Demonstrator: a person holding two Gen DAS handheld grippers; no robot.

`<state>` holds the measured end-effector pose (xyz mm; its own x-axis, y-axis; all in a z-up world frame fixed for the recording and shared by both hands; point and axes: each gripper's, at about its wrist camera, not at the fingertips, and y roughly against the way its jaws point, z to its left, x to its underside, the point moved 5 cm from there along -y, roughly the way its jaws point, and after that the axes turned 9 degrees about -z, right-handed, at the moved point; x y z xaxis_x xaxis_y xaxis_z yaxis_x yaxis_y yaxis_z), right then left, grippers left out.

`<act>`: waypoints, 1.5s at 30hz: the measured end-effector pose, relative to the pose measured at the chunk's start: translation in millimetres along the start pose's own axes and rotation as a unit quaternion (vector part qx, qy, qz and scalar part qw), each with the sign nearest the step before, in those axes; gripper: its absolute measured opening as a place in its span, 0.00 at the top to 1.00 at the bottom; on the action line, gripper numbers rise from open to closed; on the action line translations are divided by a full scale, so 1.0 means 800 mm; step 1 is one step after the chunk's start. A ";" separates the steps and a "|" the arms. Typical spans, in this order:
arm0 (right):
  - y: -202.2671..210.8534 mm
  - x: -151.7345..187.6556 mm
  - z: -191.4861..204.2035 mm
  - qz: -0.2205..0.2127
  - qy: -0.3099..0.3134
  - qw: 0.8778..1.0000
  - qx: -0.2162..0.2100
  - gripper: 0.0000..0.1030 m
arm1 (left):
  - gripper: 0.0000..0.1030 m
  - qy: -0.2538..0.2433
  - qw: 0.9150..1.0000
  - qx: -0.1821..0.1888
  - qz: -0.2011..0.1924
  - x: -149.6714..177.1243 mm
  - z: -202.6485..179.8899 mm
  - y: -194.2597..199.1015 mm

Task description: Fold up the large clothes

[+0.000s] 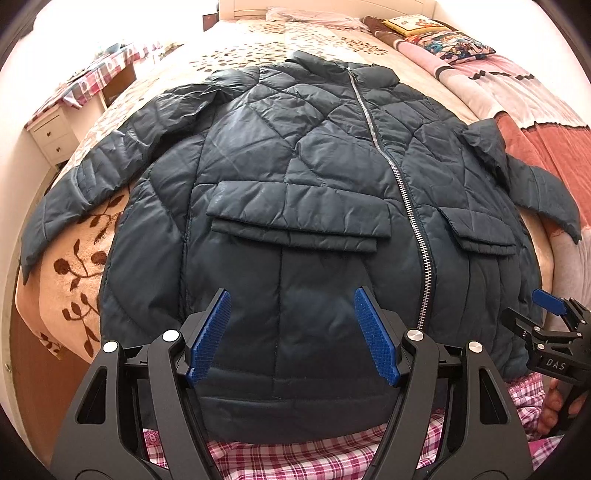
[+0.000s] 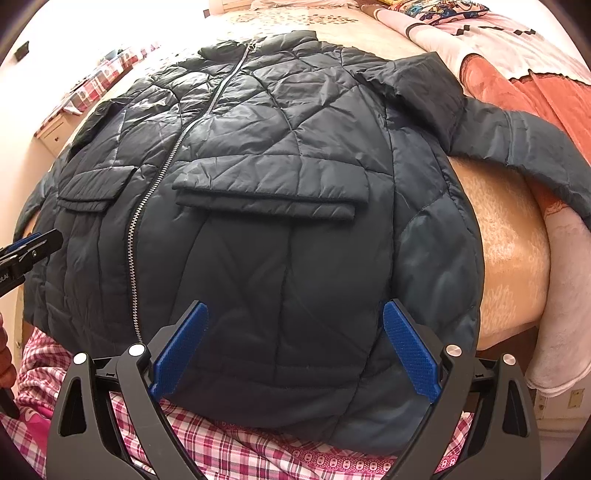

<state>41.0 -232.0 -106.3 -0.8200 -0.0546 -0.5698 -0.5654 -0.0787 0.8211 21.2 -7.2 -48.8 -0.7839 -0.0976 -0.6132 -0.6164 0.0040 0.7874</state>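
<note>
A dark teal quilted puffer jacket (image 1: 295, 166) lies front up on the bed, zipped, collar far from me, hem near me, both sleeves spread out to the sides. It also fills the right wrist view (image 2: 277, 166). My left gripper (image 1: 291, 295) is open and empty, hovering over the jacket's lower left panel below a flap pocket (image 1: 295, 221). My right gripper (image 2: 295, 310) is open and empty over the lower right panel below the other flap pocket (image 2: 269, 199). The right gripper also shows at the edge of the left wrist view (image 1: 550, 310).
The bed has a beige blanket with a brown leaf print (image 1: 74, 266). Pink and red blankets (image 1: 517, 96) and a patterned pillow (image 1: 436, 33) lie at the far right. A white nightstand (image 1: 51, 136) stands at the left. Pink plaid cloth (image 1: 295, 458) lies at the near edge.
</note>
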 end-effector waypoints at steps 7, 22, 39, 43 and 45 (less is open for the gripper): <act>-0.001 0.001 0.000 0.001 0.000 1.000 0.000 0.10 | 0.33 0.001 1.000 0.000 0.001 0.001 -0.001 0.000; -0.002 0.003 0.000 0.001 -0.002 1.000 -0.002 0.10 | 0.32 0.000 1.000 0.000 0.003 0.008 -0.001 -0.002; -0.002 0.002 -0.001 0.001 -0.003 1.000 -0.004 0.10 | 0.32 0.001 1.000 0.001 0.006 0.009 0.001 -0.004; -0.002 0.002 -0.001 0.001 -0.004 1.000 -0.004 0.10 | 0.32 0.001 1.000 0.001 0.006 0.007 0.001 -0.004; -0.002 0.002 -0.002 0.002 -0.004 1.000 -0.004 0.10 | 0.32 0.001 1.000 0.000 0.006 0.008 0.002 -0.004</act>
<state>40.9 -233.3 -108.2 -0.8223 -0.0473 -0.5671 -0.5622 -0.0868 0.8225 18.1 -6.6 -55.1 -0.7910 -0.1003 -0.6035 -0.6070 0.0060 0.7947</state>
